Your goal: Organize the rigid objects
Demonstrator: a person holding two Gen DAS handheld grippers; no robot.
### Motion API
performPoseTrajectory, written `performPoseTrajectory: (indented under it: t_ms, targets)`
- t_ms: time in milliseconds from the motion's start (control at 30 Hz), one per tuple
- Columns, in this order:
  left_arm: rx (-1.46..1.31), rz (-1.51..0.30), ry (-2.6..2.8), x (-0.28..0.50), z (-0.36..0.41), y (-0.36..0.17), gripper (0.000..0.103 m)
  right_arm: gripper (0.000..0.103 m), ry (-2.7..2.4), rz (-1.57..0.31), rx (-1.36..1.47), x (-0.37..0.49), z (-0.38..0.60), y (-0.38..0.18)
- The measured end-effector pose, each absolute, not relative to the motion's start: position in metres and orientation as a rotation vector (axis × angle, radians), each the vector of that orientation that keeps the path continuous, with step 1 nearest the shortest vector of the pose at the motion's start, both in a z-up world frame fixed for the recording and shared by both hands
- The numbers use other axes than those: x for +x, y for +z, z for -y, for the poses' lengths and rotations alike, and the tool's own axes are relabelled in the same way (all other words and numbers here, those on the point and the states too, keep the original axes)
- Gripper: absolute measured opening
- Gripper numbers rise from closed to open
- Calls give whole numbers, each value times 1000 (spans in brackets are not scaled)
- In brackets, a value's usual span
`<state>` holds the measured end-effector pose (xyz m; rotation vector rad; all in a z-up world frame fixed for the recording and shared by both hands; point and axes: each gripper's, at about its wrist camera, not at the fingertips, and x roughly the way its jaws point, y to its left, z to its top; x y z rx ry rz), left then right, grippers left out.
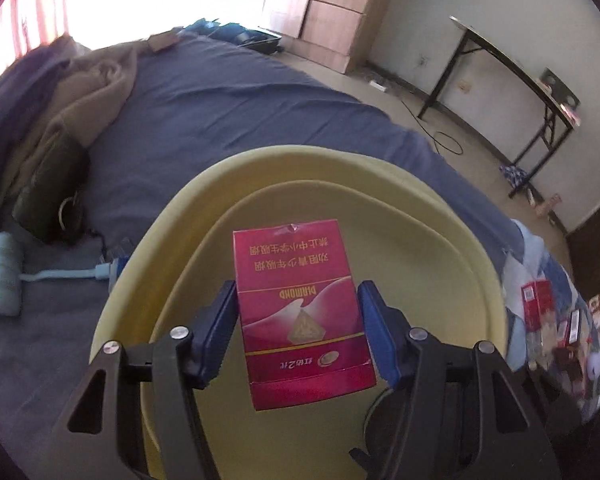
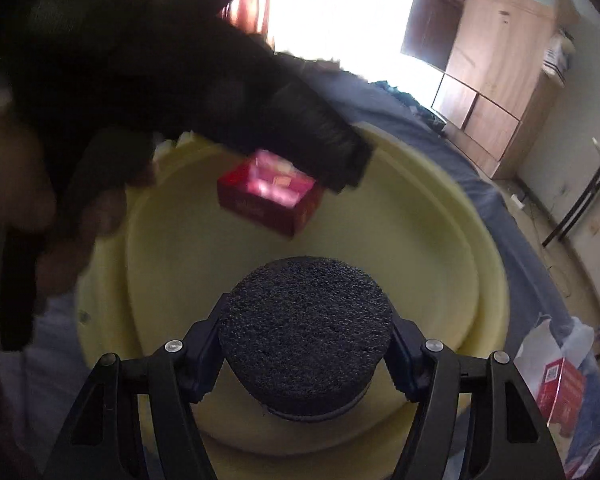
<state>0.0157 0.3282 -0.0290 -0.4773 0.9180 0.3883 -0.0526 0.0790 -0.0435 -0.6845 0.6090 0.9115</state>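
A pale yellow round basin (image 1: 452, 240) sits on the blue bed. My left gripper (image 1: 298, 300) is shut on a red Diamond cigarette pack (image 1: 300, 308) and holds it over the basin. In the right wrist view the same pack (image 2: 268, 200) hangs above the basin (image 2: 440, 264) under the blurred left gripper. My right gripper (image 2: 306, 340) is shut on a round black rough-topped object (image 2: 304, 328) just above the basin's near side.
More red packs (image 1: 538, 306) lie on the bed to the right, one also in the right wrist view (image 2: 562, 394). Brown and dark clothes (image 1: 72, 120) are heaped at the left. A black-legged table (image 1: 520, 84) and wooden wardrobe (image 1: 332, 16) stand beyond the bed.
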Motion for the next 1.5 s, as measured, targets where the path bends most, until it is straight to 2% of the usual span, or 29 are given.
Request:
performPoseTrajectory:
  t_ms: [233,333,400,433,500,567,733,900,1100,1333,1500]
  targets:
    - [-466,-965,452,30,-324,-44,63,69,912,-617,-693,-54,-80,-46]
    - [-466,-955,447,28,-324,-42,79,72,902,-629,-722,-62,-93,-54]
    - [-472,-926,463,21,-329,-35,83,74,902,-631,-698,-60,-94,-55]
    - [-472,-903,466,17,-330,-29,86,76,894,-628,-691,-60,-94,-53]
    - [-479,-849,453,8,-331,-15,91,95,893,-590,-670,-63,-88,-45]
    - [-465,-808,455,0,-329,-2,99,103,891,-552,-648,-69,-84,-38]
    - [-425,-714,429,-15,-314,33,103,103,829,-459,-565,-77,-51,-10]
    - [-303,-674,400,-8,-280,57,103,103,687,-357,-461,-89,15,21]
    - [-254,-668,253,14,-227,68,103,103,452,-338,-366,-106,104,52]
    - [-65,-678,37,63,-107,58,103,103,106,-316,-138,-123,236,65]
    - [-132,-774,-55,99,-55,21,103,103,-39,-426,2,-109,299,57]
